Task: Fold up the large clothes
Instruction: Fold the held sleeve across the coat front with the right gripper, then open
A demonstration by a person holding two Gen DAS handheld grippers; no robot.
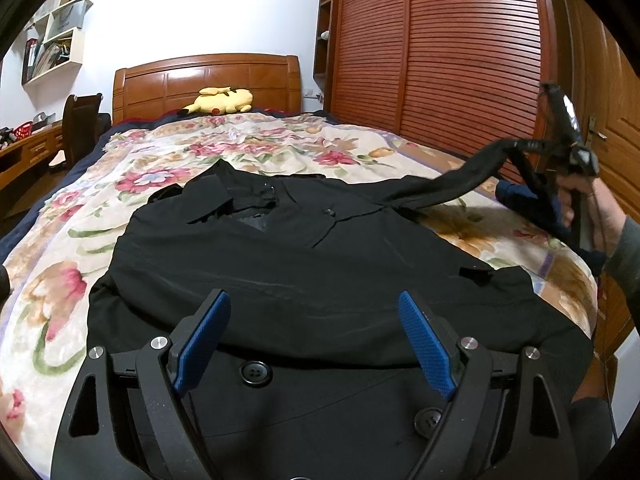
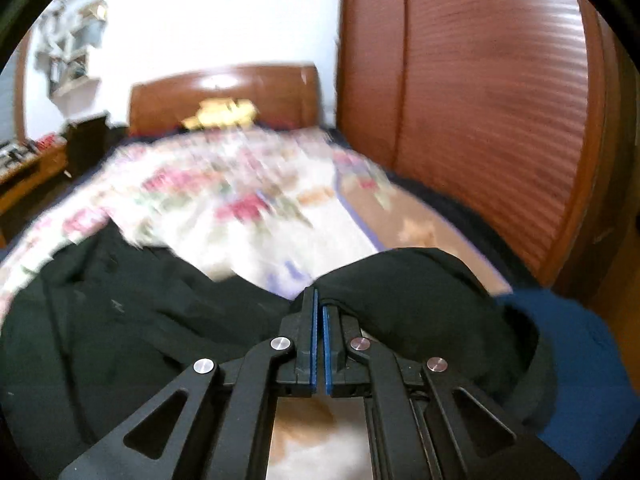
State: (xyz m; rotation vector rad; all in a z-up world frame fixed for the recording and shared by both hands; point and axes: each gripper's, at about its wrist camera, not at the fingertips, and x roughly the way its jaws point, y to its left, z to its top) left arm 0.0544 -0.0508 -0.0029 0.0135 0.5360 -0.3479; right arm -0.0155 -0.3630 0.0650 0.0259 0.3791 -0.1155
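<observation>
In the left wrist view, a black coat (image 1: 304, 264) is lying spread on the flowered blanket (image 1: 168, 160) of a bed, collar toward the wooden headboard (image 1: 206, 80). The left gripper (image 1: 314, 312) is hovering over the coat's near end, its blue pads (image 1: 206, 332) standing wide apart with nothing between them. At right, the right gripper (image 1: 516, 145) is lifting one sleeve (image 1: 452, 184) off the bed. A yellow plush toy (image 1: 220, 101) is resting by the headboard.

In the right wrist view, blurred throughout, the right gripper (image 2: 320, 312) is pinching the sleeve (image 2: 400, 292), its pads pressed together on the black cloth. The coat (image 2: 132, 304) is lying to the left.
</observation>
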